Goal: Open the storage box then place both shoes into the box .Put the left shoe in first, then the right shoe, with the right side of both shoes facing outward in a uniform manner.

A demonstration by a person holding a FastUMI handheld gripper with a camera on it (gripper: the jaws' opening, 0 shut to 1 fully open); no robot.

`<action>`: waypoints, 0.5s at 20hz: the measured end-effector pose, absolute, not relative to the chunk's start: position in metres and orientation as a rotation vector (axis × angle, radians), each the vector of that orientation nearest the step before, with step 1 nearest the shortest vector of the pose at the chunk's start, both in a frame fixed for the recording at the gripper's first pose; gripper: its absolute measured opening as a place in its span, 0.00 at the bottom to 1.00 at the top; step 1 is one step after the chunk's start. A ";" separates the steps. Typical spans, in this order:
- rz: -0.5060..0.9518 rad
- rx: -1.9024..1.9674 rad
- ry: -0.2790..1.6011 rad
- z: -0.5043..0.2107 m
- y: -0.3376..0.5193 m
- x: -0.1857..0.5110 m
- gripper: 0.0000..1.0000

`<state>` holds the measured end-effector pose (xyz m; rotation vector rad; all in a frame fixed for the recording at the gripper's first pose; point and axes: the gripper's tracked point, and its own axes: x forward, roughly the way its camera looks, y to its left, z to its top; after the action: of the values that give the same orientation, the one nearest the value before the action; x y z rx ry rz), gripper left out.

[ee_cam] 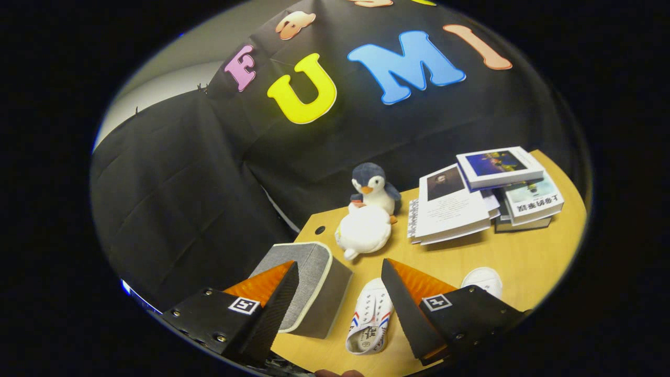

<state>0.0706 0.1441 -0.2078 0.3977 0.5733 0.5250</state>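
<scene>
Right now the jaws hang wide apart and empty above the worktop (523,262). The closed storage box (309,285) sits at ten o'clock of one shoe (370,323), the other shoe (484,281) at two. Grabbing the wrong shoe first would spoil the order.

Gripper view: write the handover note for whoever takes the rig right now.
Claw: open, holding nothing, raised above the table.
Storage box: grey, lid shut, lying by one finger.
Shoes: one white shoe lies between the fingers, opening toward the claw; a second shoe peeks out beyond the other finger. I cannot tell which is the left.
Also on the table: plush penguin, stack of books.
Done: nothing. Left: open the box, put in the left shoe, then the right.
</scene>
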 end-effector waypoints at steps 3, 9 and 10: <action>0.592 0.414 0.622 -0.227 0.166 0.072 0.97; 0.718 0.602 0.873 -0.286 0.224 0.065 0.95; 0.736 0.671 0.902 -0.288 0.235 0.066 0.96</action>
<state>0.0661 0.2351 -0.2876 0.6710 0.9025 0.7359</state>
